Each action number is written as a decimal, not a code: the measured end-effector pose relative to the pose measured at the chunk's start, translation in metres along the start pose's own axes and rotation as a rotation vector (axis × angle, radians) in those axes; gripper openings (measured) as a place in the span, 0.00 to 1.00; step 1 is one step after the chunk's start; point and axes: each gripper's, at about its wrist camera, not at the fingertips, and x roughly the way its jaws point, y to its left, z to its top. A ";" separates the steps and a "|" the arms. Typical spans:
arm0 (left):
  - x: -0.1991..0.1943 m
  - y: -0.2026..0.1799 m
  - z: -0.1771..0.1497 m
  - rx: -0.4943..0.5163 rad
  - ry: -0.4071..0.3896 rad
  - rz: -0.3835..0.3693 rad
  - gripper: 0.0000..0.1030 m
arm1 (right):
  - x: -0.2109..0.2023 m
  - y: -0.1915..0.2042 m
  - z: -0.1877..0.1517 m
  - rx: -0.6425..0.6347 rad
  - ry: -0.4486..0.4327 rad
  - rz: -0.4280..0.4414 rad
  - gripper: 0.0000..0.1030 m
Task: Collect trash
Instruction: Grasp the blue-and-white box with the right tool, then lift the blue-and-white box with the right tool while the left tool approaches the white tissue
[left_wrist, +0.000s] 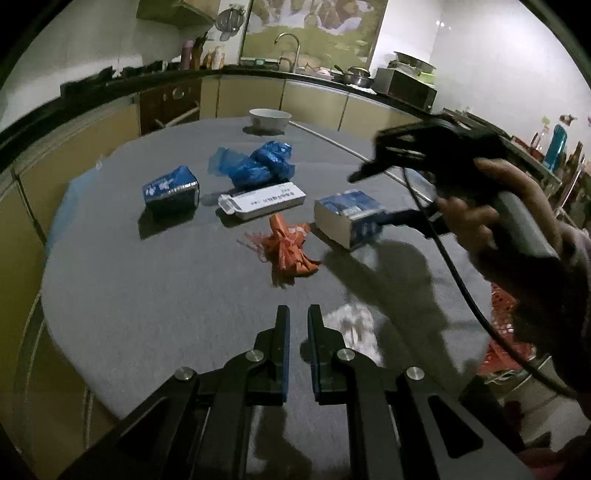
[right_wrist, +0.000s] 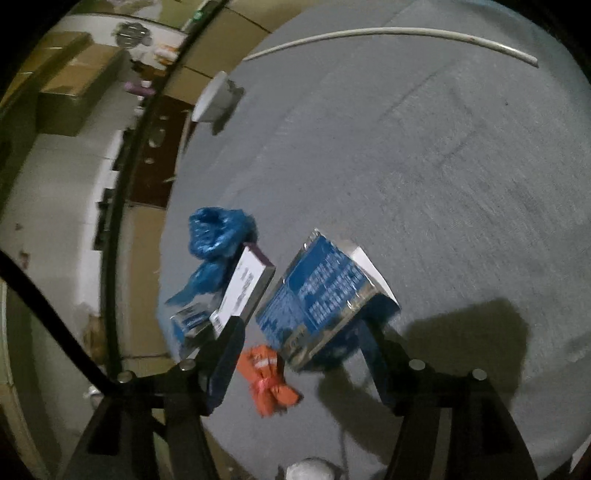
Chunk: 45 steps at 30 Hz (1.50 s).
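Crumpled orange wrapper (left_wrist: 290, 245) lies on grey felt table (left_wrist: 147, 295); left tongs (left_wrist: 298, 314) narrow, empty; right tongs (right_wrist: 301, 321) wide.

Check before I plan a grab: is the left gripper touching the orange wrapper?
Apart. Left wrist view shows bare grey table between the left gripper and the orange wrapper.

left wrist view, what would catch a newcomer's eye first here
The scatter of trash mid-table stands out: a crumpled orange wrapper in front of a long white box, with wadded blue plastic behind that. A blue carton lies to the left, and another blue carton to the right has the open right hand-held gripper closing in on it. The left hand-held gripper is shut and empty.
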 end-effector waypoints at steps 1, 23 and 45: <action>0.000 0.001 -0.002 -0.004 0.004 -0.006 0.09 | 0.004 0.007 0.002 -0.005 -0.007 -0.034 0.65; 0.002 0.020 -0.019 -0.091 0.078 -0.027 0.10 | 0.055 0.062 0.010 -0.399 0.041 -0.277 0.47; -0.004 0.021 -0.024 -0.116 0.097 -0.008 0.10 | 0.079 0.091 -0.009 -0.379 0.019 -0.369 0.79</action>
